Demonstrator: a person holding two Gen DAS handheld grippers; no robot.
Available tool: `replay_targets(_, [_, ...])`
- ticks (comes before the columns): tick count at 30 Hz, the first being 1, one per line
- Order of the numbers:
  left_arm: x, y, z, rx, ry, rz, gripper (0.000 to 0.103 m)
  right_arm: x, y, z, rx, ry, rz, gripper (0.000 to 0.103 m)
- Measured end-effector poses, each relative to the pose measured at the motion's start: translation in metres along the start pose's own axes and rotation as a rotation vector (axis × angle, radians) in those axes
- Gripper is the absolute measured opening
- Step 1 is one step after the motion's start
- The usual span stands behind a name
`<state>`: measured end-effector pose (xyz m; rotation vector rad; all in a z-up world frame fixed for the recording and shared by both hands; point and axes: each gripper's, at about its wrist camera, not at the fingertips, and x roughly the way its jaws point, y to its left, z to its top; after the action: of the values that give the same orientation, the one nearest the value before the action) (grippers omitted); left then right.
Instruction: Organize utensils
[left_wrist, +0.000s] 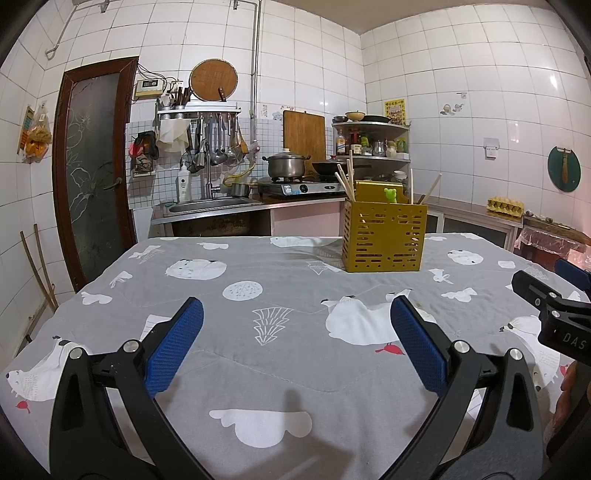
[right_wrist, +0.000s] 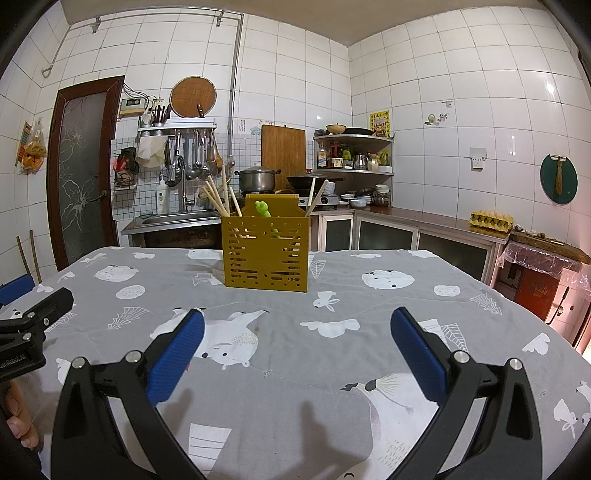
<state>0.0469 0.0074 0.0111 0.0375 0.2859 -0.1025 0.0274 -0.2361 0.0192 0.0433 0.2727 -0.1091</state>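
My left gripper (left_wrist: 295, 332) is spread wide, its blue pads (left_wrist: 173, 345) parted in the lower half of the frame with nothing between them. My right gripper (right_wrist: 297, 341) is likewise spread wide and grips nothing; its pads (right_wrist: 175, 354) frame bare cloth in the lower half of the right wrist view.

The yellow utensil holder (right_wrist: 265, 253) stands upright on the grey patterned tablecloth (right_wrist: 332, 369), at centre frame in the right wrist view and right of centre in the left wrist view. Wooden chopsticks (right_wrist: 216, 199) lean out of its left side, two more sticks (right_wrist: 316, 199) out of its right side, and a green frog-topped utensil (right_wrist: 263, 208) rises from its middle.

Both grippers are well apart from the holder. Behind the table, a sink (left_wrist: 210, 205) sits at centre left.
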Motion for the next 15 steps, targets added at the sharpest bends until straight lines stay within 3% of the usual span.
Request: replay_targets(15, [-0.0005,0.0000,-0.0007,0.000,-0.002,0.001,0.098,0.0000,0.0003,-0.0005,-0.001,0.000,0.000,0.099])
